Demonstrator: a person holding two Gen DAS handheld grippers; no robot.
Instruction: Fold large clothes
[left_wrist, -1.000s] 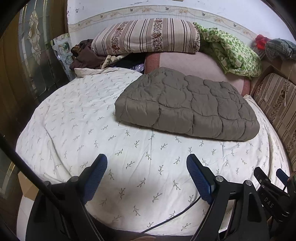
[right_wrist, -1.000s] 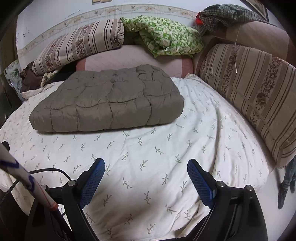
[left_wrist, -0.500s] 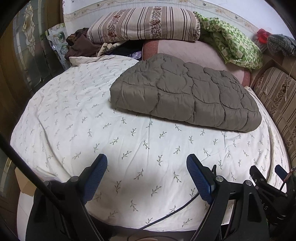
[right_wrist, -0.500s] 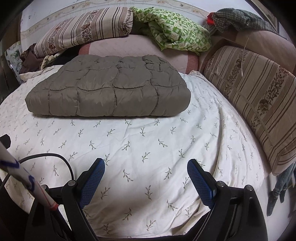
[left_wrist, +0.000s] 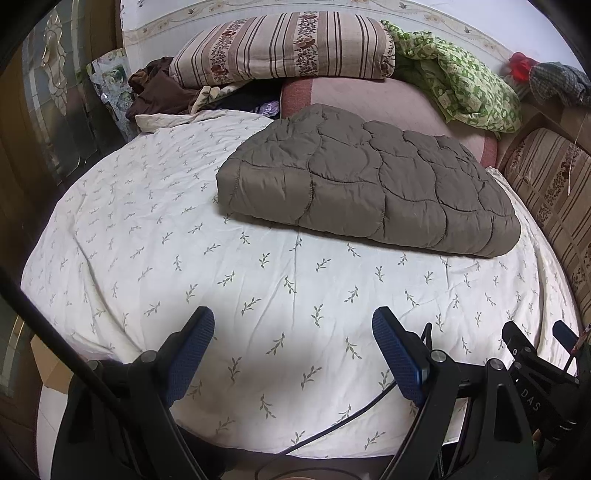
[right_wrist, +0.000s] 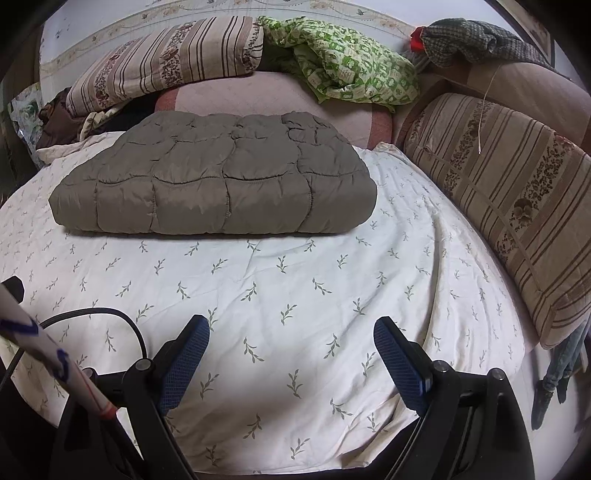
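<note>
A grey-brown quilted padded garment (left_wrist: 369, 181) lies folded into a thick rectangle on the far half of the bed; it also shows in the right wrist view (right_wrist: 218, 184). My left gripper (left_wrist: 293, 332) is open and empty, hovering over the bed's near edge, well short of the garment. My right gripper (right_wrist: 291, 336) is open and empty too, over the near part of the sheet. The right gripper's fingers (left_wrist: 524, 347) show at the lower right of the left wrist view.
The bed has a white sheet (left_wrist: 147, 240) with a leaf print. Striped pillows (left_wrist: 284, 48), a green patterned blanket (left_wrist: 461, 81) and dark clothes (left_wrist: 155, 92) pile at the head. A striped cushion (right_wrist: 509, 199) lines the right side. A black cable (right_wrist: 96, 317) lies at the near left.
Both grippers stay open. The views have shifted slightly: both cameras rose and tilted, then settled back a little, with the folded garment staying put on the bed.
</note>
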